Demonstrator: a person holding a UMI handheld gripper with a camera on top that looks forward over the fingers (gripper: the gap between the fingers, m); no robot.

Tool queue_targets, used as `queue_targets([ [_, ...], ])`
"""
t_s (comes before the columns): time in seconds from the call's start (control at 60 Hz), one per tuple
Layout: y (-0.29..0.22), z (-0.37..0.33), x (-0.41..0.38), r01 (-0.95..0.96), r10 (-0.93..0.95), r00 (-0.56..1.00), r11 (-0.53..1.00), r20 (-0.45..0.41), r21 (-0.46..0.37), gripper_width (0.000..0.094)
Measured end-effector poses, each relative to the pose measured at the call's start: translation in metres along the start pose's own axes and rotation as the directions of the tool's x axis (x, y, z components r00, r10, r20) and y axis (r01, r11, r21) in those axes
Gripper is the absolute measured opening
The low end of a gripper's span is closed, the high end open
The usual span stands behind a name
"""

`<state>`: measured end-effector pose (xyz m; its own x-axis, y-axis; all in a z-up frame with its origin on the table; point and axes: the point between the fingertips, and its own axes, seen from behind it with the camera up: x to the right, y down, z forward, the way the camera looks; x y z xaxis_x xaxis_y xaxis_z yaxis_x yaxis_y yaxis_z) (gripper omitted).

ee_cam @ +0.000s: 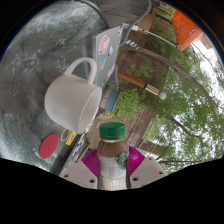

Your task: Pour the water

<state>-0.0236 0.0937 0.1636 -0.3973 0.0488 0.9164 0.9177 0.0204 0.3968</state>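
Bottle tilting toward a white mug, clamped in the hand-held gripper.

Hand-held gripper is grasping a small bottle with a green cap and a dark label, both magenta pads pressing against its sides. Bottle is sitting between the fingers, its cap pointing ahead toward the white mug, which is lying just beyond the cap with its handle turned away from the fingers and its mouth not showing. Mug is resting on a grey, speckled tabletop. A red round lid is lying on that surface near the mug's base. Trees and a red object are showing beyond the tabletop edge, the whole scene appearing strongly tilted.
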Motion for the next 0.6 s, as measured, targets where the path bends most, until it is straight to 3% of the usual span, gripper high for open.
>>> queue_targets([
  [0.1, -0.008, 0.001, 0.009, 0.227, -0.226, 0.973, 0.974, -0.045, 0.012, 0.0317],
  [0.317, -0.008, -0.014, 0.005, 0.373, -0.371, 0.927, 0.927, -0.048, 0.031, 0.0316],
  [0.5, -0.006, -0.011, 0.000, 0.338, -0.336, 0.941, 0.940, -0.052, 0.042, 0.0317],
  [0.6, -0.006, -0.005, -0.001, 0.184, -0.183, 0.983, 0.981, -0.032, 0.065, 0.0317],
])
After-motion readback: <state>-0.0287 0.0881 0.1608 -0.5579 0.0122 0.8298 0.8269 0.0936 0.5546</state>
